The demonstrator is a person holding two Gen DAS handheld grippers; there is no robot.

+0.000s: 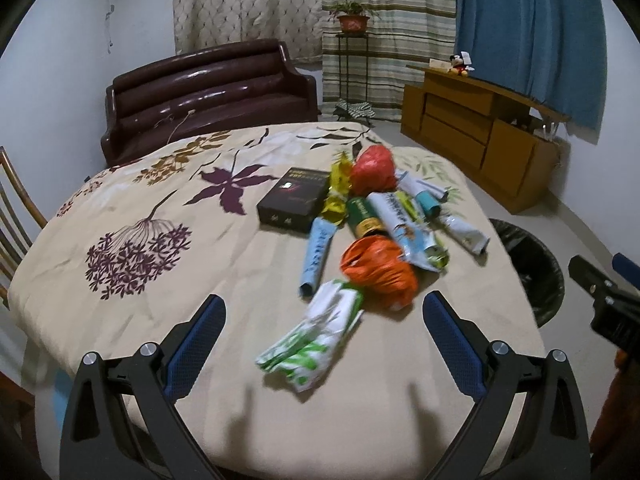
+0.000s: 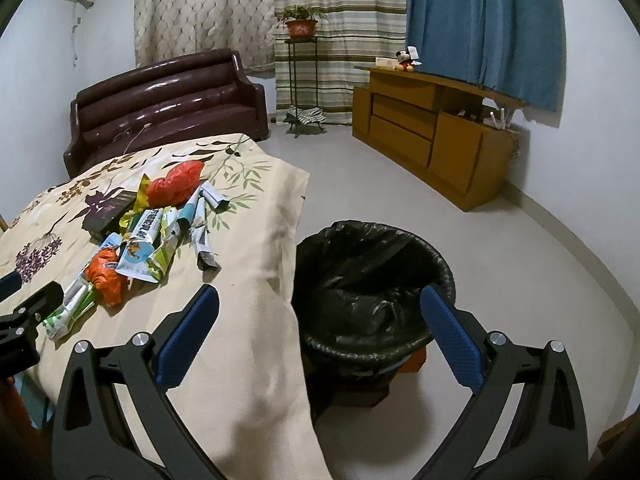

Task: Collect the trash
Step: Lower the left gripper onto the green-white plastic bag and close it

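both grippers, left (image 1: 322, 316) and right (image 2: 320, 308), spread wide, empty. green wrapper (image 1: 316, 336) nearest bin (image 2: 372, 280) side: light, crinkly; i'd pinch its twisted middle.

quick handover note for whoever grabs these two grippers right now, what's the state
Left gripper: jaws open, empty, hovering over the green-and-white wrapper at the near end of the trash pile.
Right gripper: jaws open, empty, above the table edge and the black-lined bin.
All the trash, including the orange bag and red bag, sits on the tablecloth.
Bin looks empty; nothing collected yet, so the whole pile is left.
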